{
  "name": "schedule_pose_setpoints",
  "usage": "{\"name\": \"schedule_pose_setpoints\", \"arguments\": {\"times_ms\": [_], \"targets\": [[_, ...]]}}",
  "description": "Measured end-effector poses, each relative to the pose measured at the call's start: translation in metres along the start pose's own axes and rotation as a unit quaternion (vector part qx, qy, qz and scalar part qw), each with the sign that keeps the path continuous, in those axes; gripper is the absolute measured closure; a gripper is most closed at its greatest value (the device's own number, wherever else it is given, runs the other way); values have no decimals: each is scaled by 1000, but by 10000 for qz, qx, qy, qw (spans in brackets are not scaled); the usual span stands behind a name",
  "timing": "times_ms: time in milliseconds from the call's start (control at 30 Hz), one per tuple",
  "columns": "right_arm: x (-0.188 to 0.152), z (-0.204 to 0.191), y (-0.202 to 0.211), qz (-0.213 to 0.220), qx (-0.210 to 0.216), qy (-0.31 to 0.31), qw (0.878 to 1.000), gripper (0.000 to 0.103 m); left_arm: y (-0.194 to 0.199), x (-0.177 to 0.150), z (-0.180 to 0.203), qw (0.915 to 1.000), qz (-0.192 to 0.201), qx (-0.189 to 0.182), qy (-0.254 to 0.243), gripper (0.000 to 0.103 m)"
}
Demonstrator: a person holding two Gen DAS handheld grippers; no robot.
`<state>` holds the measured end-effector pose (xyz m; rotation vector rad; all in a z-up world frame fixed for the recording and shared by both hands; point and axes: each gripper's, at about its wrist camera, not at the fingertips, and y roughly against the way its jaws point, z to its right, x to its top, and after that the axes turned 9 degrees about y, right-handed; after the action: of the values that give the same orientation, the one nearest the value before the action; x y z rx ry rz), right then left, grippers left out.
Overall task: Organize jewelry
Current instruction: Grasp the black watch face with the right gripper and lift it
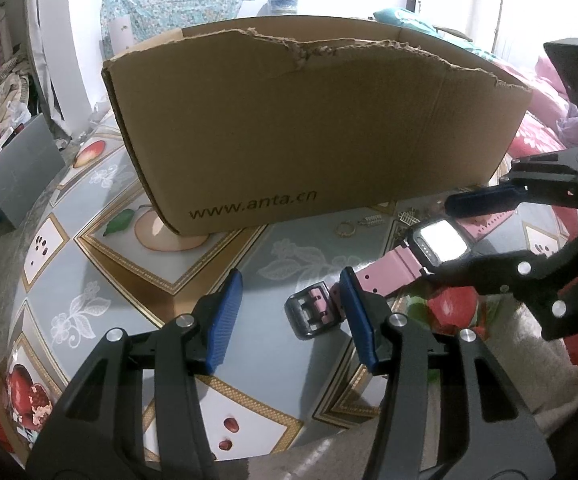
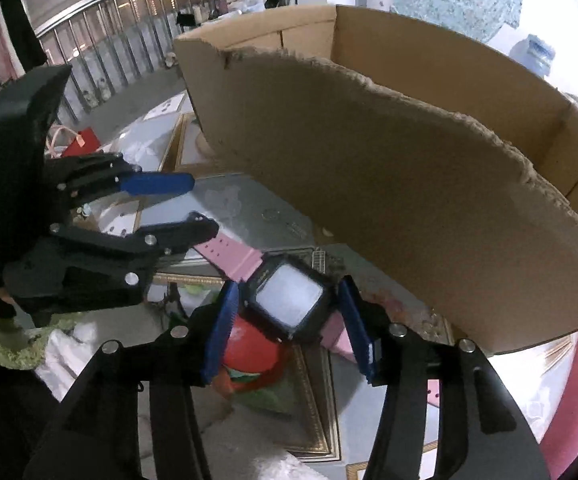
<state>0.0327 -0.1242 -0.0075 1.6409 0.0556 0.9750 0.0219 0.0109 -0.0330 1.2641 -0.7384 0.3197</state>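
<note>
Pink-strapped watch (image 2: 289, 300) (black case), brown cardboard box (image 1: 309, 128), fruit-patterned tablecloth (image 1: 101, 264)

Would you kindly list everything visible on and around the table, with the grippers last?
watch: one, black case with pink strap, on the table between the right gripper's pads, touching neither clearly.
cardboard box: one, brown, torn top edge, standing on the table behind the watch.
ring: one, gold, on the table at the box's foot.
small gold pieces: a few, beside the ring; kind too small to tell.
tablecloth: one, grey-blue with fruit prints.
left gripper: black with blue pads, open over the strap's buckle end.
right gripper: black with blue pads, open around the watch case.
</note>
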Motion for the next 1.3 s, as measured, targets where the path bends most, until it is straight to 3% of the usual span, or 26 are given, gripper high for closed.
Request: {"name": "schedule_pose_setpoints", "arguments": {"times_ms": [367,700,900,1067,1300], "targets": [[-5,-11,0,9,134,-55,9999,45,2,-1,-1,9999,-137,61,-30,54],[-12,-13,-7,-113,-287,67,9995,47,1,0,-2,9999,-152,79,-26,54],[-10,-22,-11,-30,-467,458,9979,50,1,1,1,9997,-192,163,-36,54],[-9,-13,-11,24,-169,347,9993,52,8,2,12,9991,-100,238,-332,54],[-14,24,-11,54,964,-300,9949,64,18,-3,42,9927,70,165,-1194,54]]}}
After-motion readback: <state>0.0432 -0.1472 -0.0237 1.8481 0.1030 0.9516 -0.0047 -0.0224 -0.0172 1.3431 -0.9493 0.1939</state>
